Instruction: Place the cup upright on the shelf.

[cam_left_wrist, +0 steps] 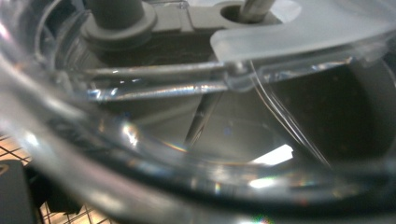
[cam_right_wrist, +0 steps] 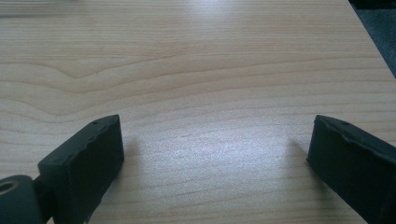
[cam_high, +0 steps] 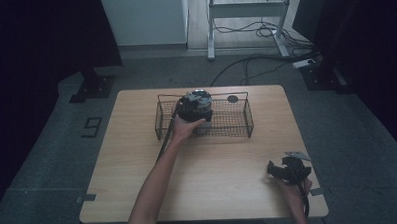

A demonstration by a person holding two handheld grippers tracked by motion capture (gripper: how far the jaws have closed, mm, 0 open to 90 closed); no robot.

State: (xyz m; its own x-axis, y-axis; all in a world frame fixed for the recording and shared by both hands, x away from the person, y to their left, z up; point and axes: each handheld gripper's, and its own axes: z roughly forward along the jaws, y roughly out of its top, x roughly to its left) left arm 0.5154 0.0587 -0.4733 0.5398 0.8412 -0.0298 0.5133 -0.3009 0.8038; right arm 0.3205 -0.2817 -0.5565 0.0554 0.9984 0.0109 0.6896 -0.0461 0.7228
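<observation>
Now | right gripper [cam_right_wrist: 215, 154] gaping (over bare table [cam_right_wrist: 196, 70]) | left gripper [cam_high: 190, 108] grip unclear, at basket [cam_high: 237, 121]

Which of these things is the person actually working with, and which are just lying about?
In use:
left gripper, at the wire basket
clear plastic container, close before its camera

Idle:
right gripper, open over bare table
small dark round thing behind basket
floor cables

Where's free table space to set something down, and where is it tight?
The bare light wooden table is free between the black wire basket and the near edge, left of the right gripper. The strips on either side of the basket are free too. The basket's left half is crowded by the left gripper and the clear round container.
</observation>
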